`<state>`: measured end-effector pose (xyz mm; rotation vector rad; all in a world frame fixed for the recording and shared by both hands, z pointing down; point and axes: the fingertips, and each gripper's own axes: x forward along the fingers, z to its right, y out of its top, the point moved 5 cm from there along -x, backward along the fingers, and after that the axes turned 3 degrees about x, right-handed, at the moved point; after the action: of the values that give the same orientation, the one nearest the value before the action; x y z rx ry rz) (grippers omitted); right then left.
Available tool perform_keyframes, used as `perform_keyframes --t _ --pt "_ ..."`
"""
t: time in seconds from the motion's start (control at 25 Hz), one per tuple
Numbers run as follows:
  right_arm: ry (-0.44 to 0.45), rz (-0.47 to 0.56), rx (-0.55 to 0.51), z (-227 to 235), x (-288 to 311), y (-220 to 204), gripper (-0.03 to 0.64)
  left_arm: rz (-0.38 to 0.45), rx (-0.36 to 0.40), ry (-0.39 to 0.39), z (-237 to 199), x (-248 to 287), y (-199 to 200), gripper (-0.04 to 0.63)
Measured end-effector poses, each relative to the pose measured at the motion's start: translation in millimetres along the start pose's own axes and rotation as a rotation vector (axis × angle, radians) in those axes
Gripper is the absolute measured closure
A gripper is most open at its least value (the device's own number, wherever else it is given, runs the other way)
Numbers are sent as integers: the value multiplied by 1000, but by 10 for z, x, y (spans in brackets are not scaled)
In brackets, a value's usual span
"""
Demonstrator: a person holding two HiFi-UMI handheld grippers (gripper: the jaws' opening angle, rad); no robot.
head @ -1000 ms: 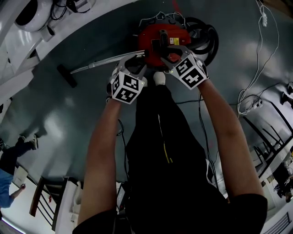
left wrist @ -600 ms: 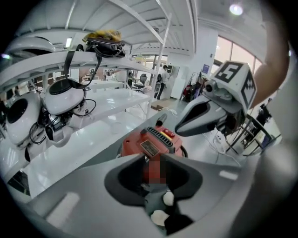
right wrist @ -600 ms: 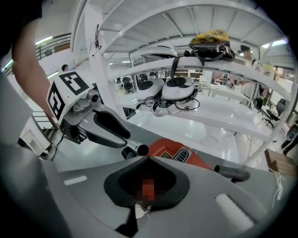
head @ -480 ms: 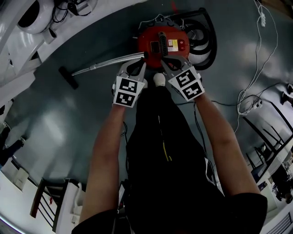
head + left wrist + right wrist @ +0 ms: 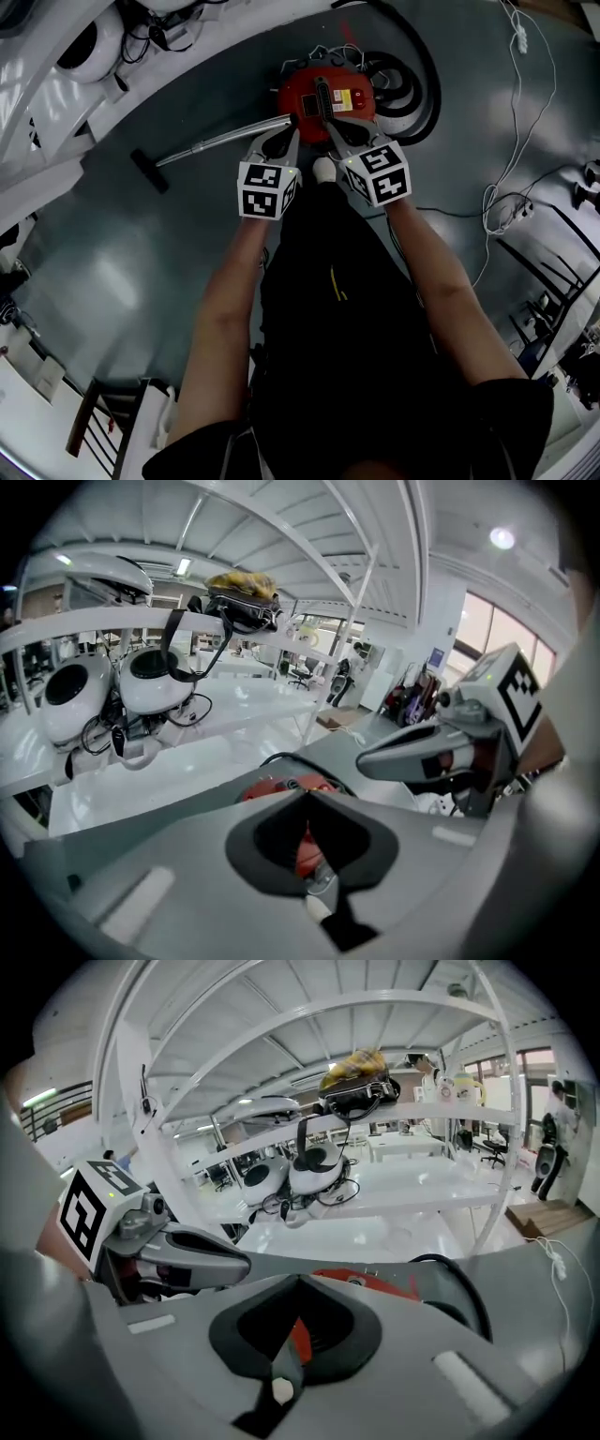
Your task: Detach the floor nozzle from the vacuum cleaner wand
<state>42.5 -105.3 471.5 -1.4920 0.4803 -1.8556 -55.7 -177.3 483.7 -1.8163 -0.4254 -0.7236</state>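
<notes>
The red vacuum cleaner [image 5: 323,98] stands on the grey floor at the top middle of the head view, with its black hose [image 5: 412,89] coiled to its right. The metal wand [image 5: 225,139] runs down-left from it to the black floor nozzle [image 5: 150,171]. My left gripper [image 5: 286,141] and right gripper [image 5: 335,136] hang side by side above the cleaner's near edge, touching nothing. Both are shut and empty; the left's jaws have just been closing. Red body [image 5: 281,785] shows past the left gripper [image 5: 305,794]. It shows [image 5: 375,1285] past the right gripper [image 5: 298,1283] too.
A white shelf frame [image 5: 56,103] with round white devices [image 5: 80,42] curves along the upper left. White and black cables [image 5: 511,187] trail over the floor at right. Chairs [image 5: 94,412] stand at lower left. The person's dark legs and a light shoe tip [image 5: 324,169] are below the grippers.
Both grippers have closed their jaws, lifted away from the red cleaner and rolled, so the marker cubes now face the head camera more squarely. The cleaner, wand and nozzle lie as before.
</notes>
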Motion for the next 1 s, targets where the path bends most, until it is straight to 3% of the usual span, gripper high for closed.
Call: perform_keyframes --t 0.36,0.64,1.0 --pt "-33 -10 47 -15 -422 130 620 -47 -70 52 129 -338 210 584" --pt "-58 -15 113 -37 -648 192 620 -100 -100 45 236 -534 201 584" --pt "-72 -10 168 -47 -833 238 620 -111 -93 48 303 -679 295 584"
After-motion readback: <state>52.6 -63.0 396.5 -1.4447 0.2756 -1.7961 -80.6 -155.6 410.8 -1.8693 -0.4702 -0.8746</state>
